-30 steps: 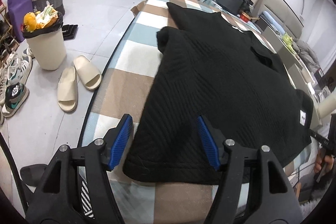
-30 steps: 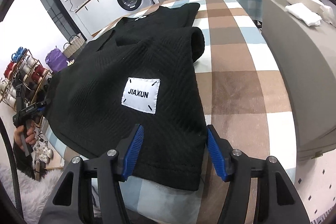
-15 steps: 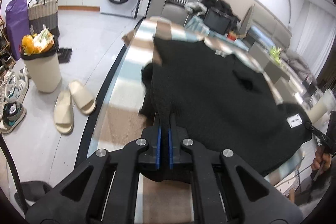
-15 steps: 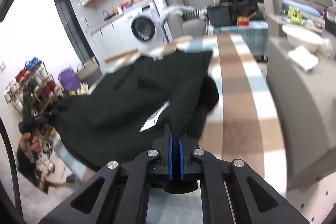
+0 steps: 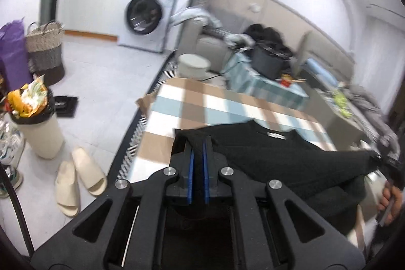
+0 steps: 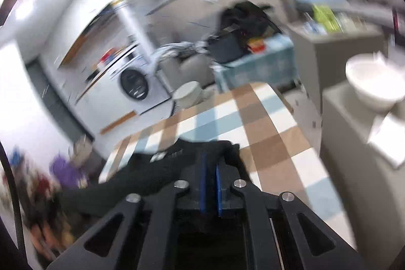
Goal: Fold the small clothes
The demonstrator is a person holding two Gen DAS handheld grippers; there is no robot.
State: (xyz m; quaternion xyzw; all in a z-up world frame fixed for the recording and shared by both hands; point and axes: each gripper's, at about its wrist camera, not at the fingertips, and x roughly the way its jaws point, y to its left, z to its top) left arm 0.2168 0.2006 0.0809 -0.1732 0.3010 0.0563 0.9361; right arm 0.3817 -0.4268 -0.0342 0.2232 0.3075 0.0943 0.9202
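Note:
A black knit sweater [image 5: 291,158] hangs stretched between my two grippers above the checked table [image 5: 227,103]. My left gripper [image 5: 198,143] is shut on one bottom corner of the sweater. My right gripper [image 6: 210,163] is shut on the other corner; it also shows at the right edge of the left wrist view [image 5: 377,157]. The sweater [image 6: 157,173] is lifted, and its collar with a white label [image 5: 276,135] lies toward the far end of the table. The right wrist view is blurred by motion.
A full waste bin [image 5: 38,123] and beige slippers [image 5: 78,181] are on the floor at the left. A washing machine [image 5: 146,19] stands at the back. A white stool [image 5: 193,65] and a cluttered side table [image 5: 268,82] sit beyond the table's far end.
Both grippers closed on the sweater's bottom corners, then lifted the hem and carried it forward toward the collar. The far part of the table is now uncovered.

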